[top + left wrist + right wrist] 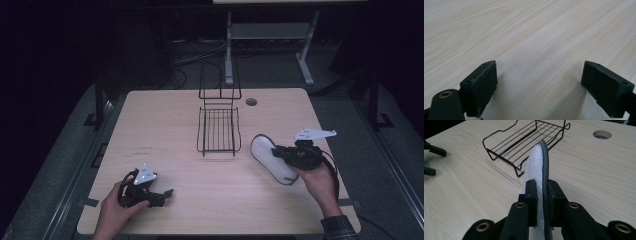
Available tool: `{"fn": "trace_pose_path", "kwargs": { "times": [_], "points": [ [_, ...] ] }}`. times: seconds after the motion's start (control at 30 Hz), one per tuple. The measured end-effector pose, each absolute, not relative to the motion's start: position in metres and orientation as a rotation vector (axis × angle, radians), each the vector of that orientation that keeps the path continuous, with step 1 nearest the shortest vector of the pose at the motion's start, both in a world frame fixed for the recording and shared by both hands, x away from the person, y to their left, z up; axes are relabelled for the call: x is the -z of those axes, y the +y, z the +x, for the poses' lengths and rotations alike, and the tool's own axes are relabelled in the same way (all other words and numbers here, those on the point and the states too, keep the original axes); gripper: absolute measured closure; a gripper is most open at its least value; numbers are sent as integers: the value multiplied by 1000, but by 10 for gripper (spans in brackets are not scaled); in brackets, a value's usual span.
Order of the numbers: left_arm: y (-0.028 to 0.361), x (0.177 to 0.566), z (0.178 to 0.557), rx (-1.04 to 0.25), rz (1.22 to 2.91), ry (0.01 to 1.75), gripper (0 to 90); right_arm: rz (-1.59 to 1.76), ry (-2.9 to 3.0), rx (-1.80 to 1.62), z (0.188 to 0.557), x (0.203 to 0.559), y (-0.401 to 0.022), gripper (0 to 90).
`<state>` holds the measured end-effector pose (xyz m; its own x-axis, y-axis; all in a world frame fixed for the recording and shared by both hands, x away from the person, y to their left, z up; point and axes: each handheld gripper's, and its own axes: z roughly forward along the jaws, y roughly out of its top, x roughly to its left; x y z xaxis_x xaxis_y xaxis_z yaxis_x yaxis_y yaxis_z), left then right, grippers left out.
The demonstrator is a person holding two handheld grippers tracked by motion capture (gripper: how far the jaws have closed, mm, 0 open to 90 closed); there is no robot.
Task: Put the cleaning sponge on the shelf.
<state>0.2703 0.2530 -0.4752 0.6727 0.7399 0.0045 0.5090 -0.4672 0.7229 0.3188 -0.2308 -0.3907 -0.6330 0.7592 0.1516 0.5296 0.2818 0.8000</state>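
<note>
While dark room surrounds, pale wood table (175,125) holds wire rack (218,131).

Wire rack (218,131) mid-table (165,125); what looks like an insole (270,159) lies to its right.

Table: a light wood-grain table top (165,125) with rounded corners; a round cable hole (251,102) sits near its far edge.
Floor: grey carpet (350,115) lies around the table, darker toward the edges of the high view.
Far furniture: a white metal desk frame (270,35) stands beyond the table, its upright post and foot on the floor.
Cables: dark cables (200,55) lie loose on the floor beside that frame.
Side frames: dark metal posts (99,102) stand at the table's left and right.
Light: the table top is lit; the room behind it is nearly black.
</note>
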Motion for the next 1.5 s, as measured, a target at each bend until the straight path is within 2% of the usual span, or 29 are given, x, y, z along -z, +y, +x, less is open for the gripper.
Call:
{"fn": "trace_pose_path", "kwargs": {
  "times": [0.67, 1.5],
  "points": [
    [253, 475, 270, -416, 2171, 956, 125, 1082, 2307, -1340, 345, 368, -196, 799],
    [253, 475, 270, -415, 2173, 955, 125, 1027, 2328, -1376, 397, 356, -145, 797]
  ]
}}
